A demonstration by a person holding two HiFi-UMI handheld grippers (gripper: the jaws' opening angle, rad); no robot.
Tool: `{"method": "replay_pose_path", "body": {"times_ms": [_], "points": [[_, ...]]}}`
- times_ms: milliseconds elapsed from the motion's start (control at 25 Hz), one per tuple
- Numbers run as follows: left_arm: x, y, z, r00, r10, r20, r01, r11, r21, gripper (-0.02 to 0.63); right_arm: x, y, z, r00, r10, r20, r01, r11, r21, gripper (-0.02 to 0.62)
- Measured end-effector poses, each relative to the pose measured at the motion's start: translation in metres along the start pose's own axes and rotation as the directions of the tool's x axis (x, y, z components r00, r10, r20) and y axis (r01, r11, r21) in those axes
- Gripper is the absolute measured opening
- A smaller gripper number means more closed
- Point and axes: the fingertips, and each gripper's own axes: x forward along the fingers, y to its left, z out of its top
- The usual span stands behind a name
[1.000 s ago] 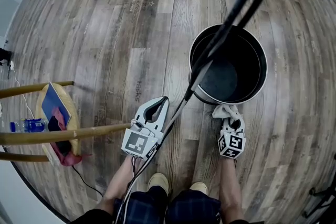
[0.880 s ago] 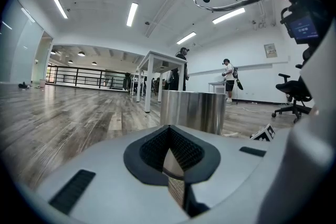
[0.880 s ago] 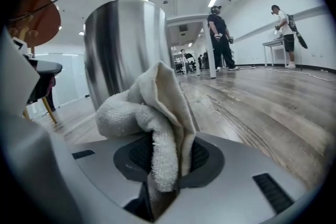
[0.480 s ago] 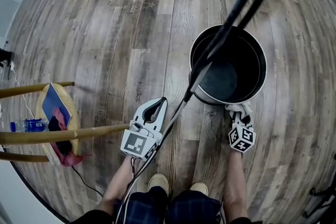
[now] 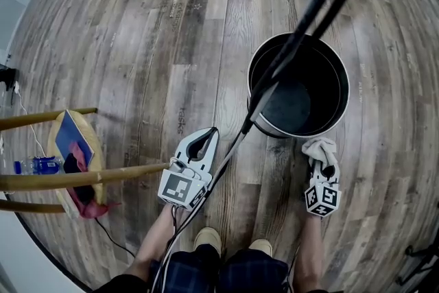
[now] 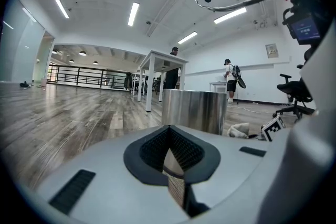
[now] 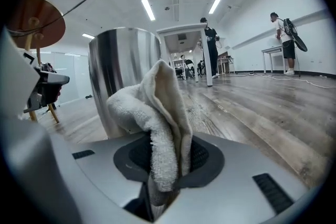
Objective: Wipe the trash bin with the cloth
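White cloth (image 7: 157, 113), bunched, sat clamped between the pads of the right gripper (image 7: 169, 164), its folds standing up past the tips. Round metal trash bin (image 7: 119, 73), upright, stood just beyond the cloth. In the head view the cloth lay close beside the bin's near wall; contact could not be determined. Left gripper (image 6: 170, 150): jaws closed together with nothing between them, held low over the wooden floor (image 5: 158, 44), to the left of the bin. Wooden stool (image 5: 77, 125) stood at the far left.
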Motion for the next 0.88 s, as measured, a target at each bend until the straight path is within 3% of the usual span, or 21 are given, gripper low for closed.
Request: {"method": "replay_pose_path", "body": {"times_ms": [160,360,680,880], "points": [[0.003,-0.003,0.001,1.000,0.000,-0.001,0.000,1.000,-0.023,-0.003,-0.024,0.008,0.032,0.996,0.018,0.083,-0.017,1.000,-0.011,0.095],[0.004,-0.006,-0.002,1.000,-0.011,-0.003,0.011,1.000,-0.028,-0.003,-0.040,0.049,0.067,0.981,0.117,0.154,-0.112,0.993,-0.042,0.095],[0.006,-0.012,-0.004,1.000,-0.028,-0.001,0.028,1.000,-0.014,-0.003,-0.046,0.129,0.081,0.941,0.301,0.156,-0.284,0.951,-0.121,0.095],[0.004,-0.013,-0.002,0.999,-0.033,0.002,0.033,0.999,-0.003,-0.003,-0.050,0.138,0.084,0.936,0.318,0.155,-0.302,0.946,-0.114,0.095]]}}
